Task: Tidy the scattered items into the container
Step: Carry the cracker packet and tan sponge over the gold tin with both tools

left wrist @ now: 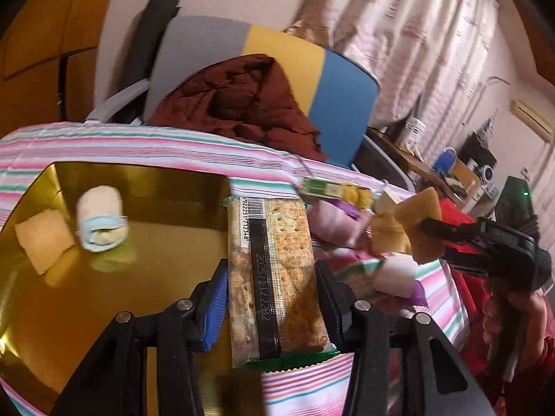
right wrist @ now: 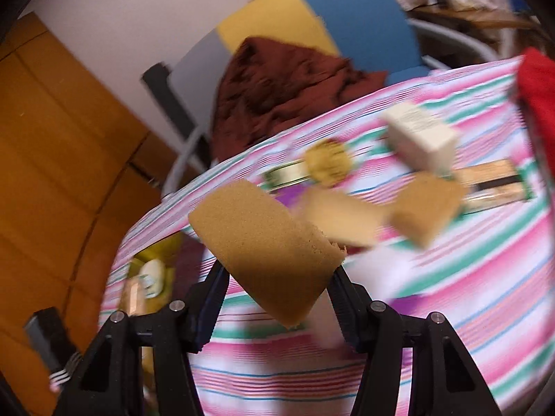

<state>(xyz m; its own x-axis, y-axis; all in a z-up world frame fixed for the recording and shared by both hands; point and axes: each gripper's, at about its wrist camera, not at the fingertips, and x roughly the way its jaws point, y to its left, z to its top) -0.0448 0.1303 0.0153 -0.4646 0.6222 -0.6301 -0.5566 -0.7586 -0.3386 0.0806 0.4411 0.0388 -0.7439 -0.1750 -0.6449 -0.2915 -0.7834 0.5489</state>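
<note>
My left gripper (left wrist: 272,270) is shut on a cracker packet (left wrist: 274,277) and holds it over the right edge of the gold tin (left wrist: 138,180). In the tin lie a rolled white snack (left wrist: 100,223) and a pale yellow square (left wrist: 43,239). My right gripper (right wrist: 277,274) is shut on a tan sponge-like slab (right wrist: 267,246), held above the striped cloth; it also shows in the left wrist view (left wrist: 425,225). Scattered on the cloth are a white box (right wrist: 421,137), a yellow round item (right wrist: 327,163), a tan block (right wrist: 428,208), a beige piece (right wrist: 341,220) and another cracker packet (right wrist: 496,182).
The table has a pink, green and white striped cloth (right wrist: 451,294). Behind it stands a grey, yellow and blue chair (left wrist: 288,52) with a dark red garment (left wrist: 242,104). A red item (right wrist: 537,97) sits at the right edge. A wooden door (right wrist: 52,173) is to the left.
</note>
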